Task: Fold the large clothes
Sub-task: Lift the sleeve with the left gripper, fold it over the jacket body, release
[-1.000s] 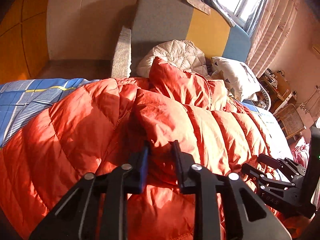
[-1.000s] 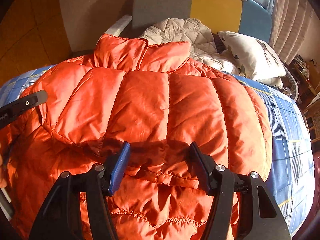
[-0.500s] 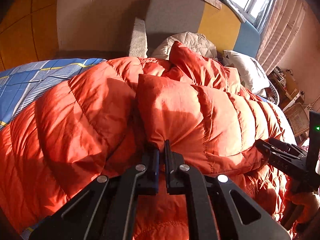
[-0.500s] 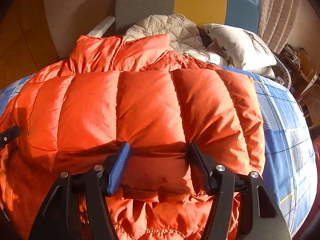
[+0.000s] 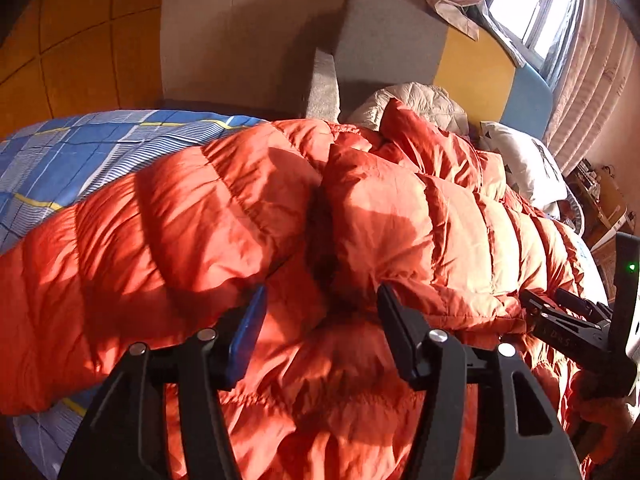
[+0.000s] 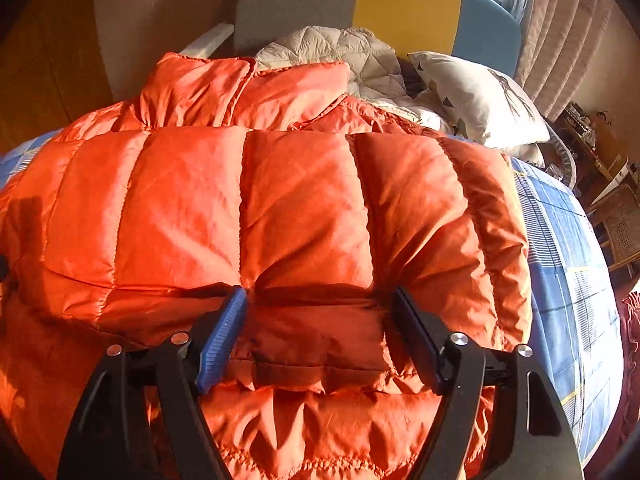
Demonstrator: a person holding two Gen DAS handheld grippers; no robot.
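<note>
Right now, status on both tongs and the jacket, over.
Left tongs just opened, nothing pinched. Right tongs opened wider, straddling the folded edge, pads look clear. Orange down jacket lies folded on the bed. Nothing in the way.

My bed (image 6: 568, 264) wears a blue checked sheet with thin yellow lines. An orange puffer jacket (image 6: 280, 208) lies spread over most of it, its collar toward the headboard. Near the headboard lie a beige quilted blanket (image 6: 344, 52) and a white pillow (image 6: 476, 96).
</note>
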